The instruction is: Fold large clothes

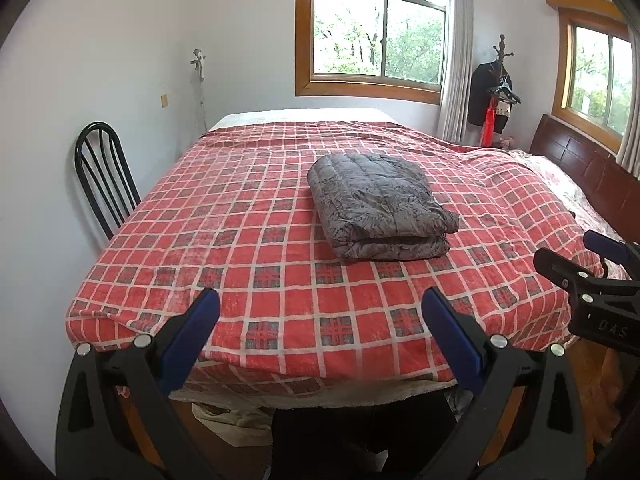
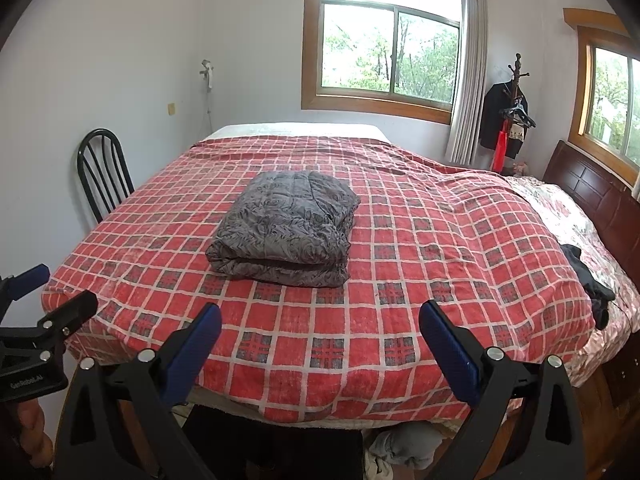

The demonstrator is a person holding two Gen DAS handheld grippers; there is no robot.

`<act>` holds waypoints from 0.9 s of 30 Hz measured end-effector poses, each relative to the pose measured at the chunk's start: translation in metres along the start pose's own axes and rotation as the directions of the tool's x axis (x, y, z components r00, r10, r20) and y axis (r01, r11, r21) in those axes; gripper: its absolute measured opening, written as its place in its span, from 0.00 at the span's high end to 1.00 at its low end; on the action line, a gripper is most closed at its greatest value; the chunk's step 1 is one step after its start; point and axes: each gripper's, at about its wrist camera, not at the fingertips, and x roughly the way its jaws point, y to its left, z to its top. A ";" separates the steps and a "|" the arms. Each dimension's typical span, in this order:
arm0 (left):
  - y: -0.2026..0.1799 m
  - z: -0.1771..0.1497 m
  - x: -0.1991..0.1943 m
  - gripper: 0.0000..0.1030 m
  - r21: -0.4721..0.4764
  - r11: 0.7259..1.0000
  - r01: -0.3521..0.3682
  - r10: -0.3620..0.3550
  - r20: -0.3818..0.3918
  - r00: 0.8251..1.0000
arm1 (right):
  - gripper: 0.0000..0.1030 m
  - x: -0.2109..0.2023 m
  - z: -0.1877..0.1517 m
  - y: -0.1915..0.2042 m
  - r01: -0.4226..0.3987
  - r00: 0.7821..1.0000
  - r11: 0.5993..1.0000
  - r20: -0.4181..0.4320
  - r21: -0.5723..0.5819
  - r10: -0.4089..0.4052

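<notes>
A grey patterned padded garment (image 1: pixel 380 208) (image 2: pixel 286 232) lies folded into a thick rectangle in the middle of the bed, on the red checked blanket (image 1: pixel 248 264) (image 2: pixel 420 280). My left gripper (image 1: pixel 320 304) hangs open over the bed's near edge, well short of the garment, with nothing between its blue pads. My right gripper (image 2: pixel 320 316) is open too, held back at the same edge, empty. Each gripper shows in the other's view: the right one (image 1: pixel 592 264) at the right side, the left one (image 2: pixel 44 300) at the left side.
A black metal chair (image 1: pixel 102 176) (image 2: pixel 102 168) stands by the bed's left side against the wall. A dark wooden headboard (image 2: pixel 600 196) and floral bedding (image 2: pixel 560 208) are at right, with a dark cloth (image 2: pixel 592 280) on the edge. A coat stand (image 2: pixel 512 120) is in the far corner.
</notes>
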 end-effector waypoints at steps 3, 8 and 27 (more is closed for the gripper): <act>0.000 0.000 0.000 0.03 0.000 1.000 -0.005 0.005 0.002 1.000 | 0.04 0.000 0.000 0.000 0.000 1.000 1.000 0.000 0.001 0.000; 0.003 0.001 0.000 0.03 -0.005 1.000 -0.015 0.015 0.007 1.000 | 0.04 0.001 0.000 0.001 0.001 1.000 1.000 0.001 0.002 -0.001; 0.008 0.003 0.001 0.03 -0.014 0.999 -0.036 0.036 0.012 0.999 | 0.04 0.002 0.001 0.006 -0.002 1.000 1.000 0.002 0.001 0.002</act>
